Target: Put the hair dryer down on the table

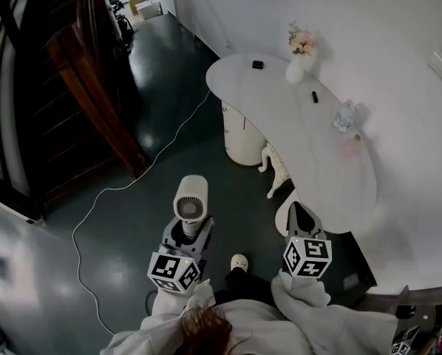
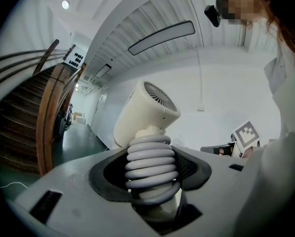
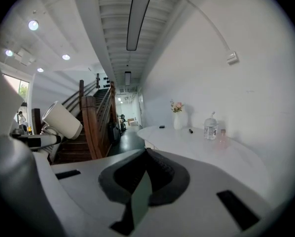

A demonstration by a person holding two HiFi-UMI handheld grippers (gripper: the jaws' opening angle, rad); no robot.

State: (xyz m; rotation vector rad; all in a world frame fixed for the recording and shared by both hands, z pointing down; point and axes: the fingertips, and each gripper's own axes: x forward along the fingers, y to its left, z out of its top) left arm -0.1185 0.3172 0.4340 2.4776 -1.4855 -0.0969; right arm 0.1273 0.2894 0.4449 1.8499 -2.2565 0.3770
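Note:
A cream hair dryer [image 1: 191,200] stands upright in my left gripper [image 1: 186,234], held over the dark floor to the left of the table. In the left gripper view the jaws are shut on its handle [image 2: 151,169], which is wrapped in a grey coiled cord, and the dryer's head [image 2: 147,111] rises above them. The white curved table [image 1: 317,150] lies ahead and to the right. My right gripper [image 1: 298,214] hovers by the table's near end, its jaws together with nothing between them [image 3: 146,169]. From the right gripper view the dryer [image 3: 62,120] shows at the left.
On the table stand a white vase with flowers [image 1: 299,59], a small black object [image 1: 258,64], a black pen [image 1: 315,95] and a water bottle [image 1: 344,115]. A white cable [image 1: 132,180] trails across the floor. A wooden staircase [image 1: 80,87] rises at the left.

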